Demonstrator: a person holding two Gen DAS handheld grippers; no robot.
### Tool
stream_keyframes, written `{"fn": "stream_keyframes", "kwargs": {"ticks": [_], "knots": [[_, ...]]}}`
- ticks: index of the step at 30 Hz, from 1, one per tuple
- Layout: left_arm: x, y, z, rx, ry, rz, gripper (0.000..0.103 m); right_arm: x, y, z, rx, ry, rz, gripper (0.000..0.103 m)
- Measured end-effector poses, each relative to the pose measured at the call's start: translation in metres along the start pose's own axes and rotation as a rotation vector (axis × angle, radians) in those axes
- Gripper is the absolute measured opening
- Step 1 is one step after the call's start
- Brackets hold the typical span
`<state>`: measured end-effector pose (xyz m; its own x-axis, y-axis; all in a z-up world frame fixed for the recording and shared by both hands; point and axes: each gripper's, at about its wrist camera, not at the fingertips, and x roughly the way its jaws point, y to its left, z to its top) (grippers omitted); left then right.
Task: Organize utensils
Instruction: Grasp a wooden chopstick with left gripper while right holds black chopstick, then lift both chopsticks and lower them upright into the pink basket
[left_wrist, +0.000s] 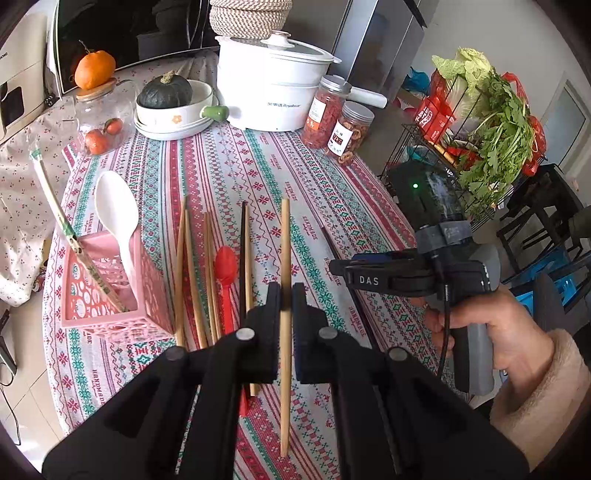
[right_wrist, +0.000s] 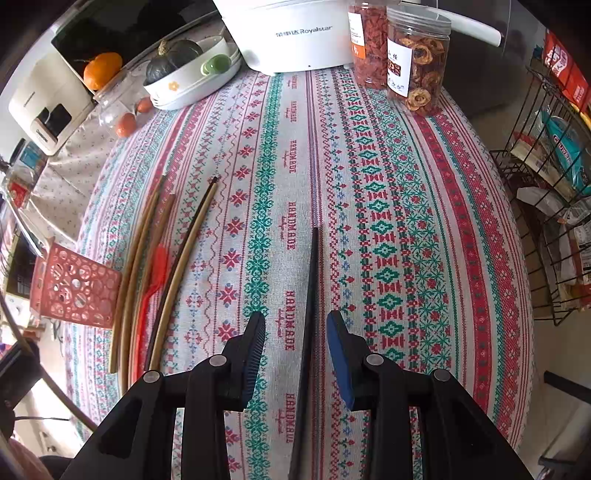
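My left gripper (left_wrist: 285, 295) is shut on a wooden chopstick (left_wrist: 284, 258) and holds it above the patterned tablecloth. A pink basket (left_wrist: 110, 306) at the left holds a white rice paddle (left_wrist: 118, 218) and a wrapped chopstick pair (left_wrist: 62, 218). Several wooden and dark chopsticks (left_wrist: 192, 277) and a red spoon (left_wrist: 225, 273) lie beside the basket. My right gripper (right_wrist: 295, 336) is open, its fingers on either side of a black chopstick (right_wrist: 310, 314) lying on the cloth. The right gripper also shows in the left wrist view (left_wrist: 340, 266).
At the back stand a white Royalstar cooker (left_wrist: 273, 88), two jars of dried food (left_wrist: 338, 118), a bowl with a green squash (left_wrist: 170, 107) and a glass jar (left_wrist: 99, 118) topped by an orange. A wire rack with greens (left_wrist: 491, 133) stands right of the table.
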<state>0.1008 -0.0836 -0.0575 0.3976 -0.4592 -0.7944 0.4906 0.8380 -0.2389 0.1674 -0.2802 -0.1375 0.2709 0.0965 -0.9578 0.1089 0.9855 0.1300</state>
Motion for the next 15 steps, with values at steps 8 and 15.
{"fn": "stream_keyframes", "kwargs": {"ticks": [8,15], "knots": [[-0.004,0.007,-0.01,-0.004,0.008,0.007,0.007,0.013,0.029,-0.006,-0.144,0.002,-0.077,0.017],[-0.025,0.015,-0.017,-0.017,-0.043,0.019,0.007,-0.003,0.039,-0.022,-0.131,-0.039,-0.008,0.006]]}}
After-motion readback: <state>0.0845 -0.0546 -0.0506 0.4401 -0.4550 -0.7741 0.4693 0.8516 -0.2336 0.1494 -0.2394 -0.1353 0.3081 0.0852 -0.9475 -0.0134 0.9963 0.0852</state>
